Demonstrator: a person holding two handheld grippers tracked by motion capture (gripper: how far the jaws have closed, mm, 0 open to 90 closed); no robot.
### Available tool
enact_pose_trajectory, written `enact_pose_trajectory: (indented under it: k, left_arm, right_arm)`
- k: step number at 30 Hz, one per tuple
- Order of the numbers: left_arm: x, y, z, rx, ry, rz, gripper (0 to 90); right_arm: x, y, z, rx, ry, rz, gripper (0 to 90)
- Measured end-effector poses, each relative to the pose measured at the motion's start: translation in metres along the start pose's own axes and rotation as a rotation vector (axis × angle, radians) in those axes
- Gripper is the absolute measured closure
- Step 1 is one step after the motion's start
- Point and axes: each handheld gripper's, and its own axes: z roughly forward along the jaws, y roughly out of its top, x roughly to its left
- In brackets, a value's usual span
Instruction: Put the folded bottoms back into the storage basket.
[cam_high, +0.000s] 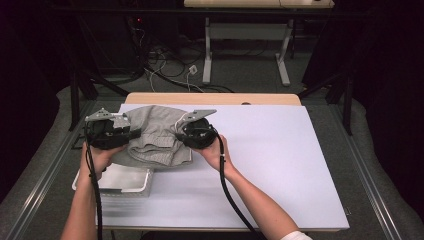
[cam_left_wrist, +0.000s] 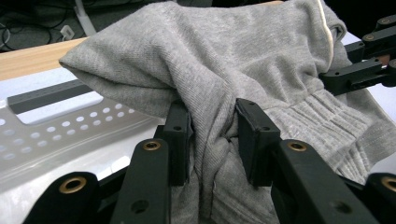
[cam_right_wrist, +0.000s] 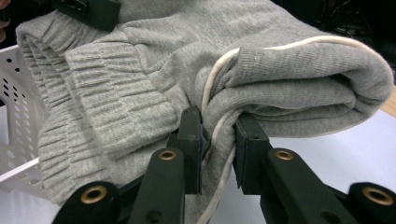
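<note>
High view: grey sweater (cam_high: 157, 137) is pinched by left tool (cam_high: 134, 134) and right tool (cam_high: 179, 134) (seemingly over the white basket (cam_high: 125, 181)).

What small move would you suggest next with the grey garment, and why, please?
Probably carry it sideways onto the open white sheet and lower it there. Both claws, left and right, are clamped on the bunched garment, which hangs partly over the white basket.
</note>
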Motion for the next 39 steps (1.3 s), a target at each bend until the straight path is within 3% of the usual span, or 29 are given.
enact_pose_trajectory:
  k: [39]
  left_arm:
    - [0.026,-0.007,-0.024,0.012,0.049,-0.015,68.3]
  right_arm:
    - [0.023,0.019,0.024,-0.006,0.033,-0.024,75.2]
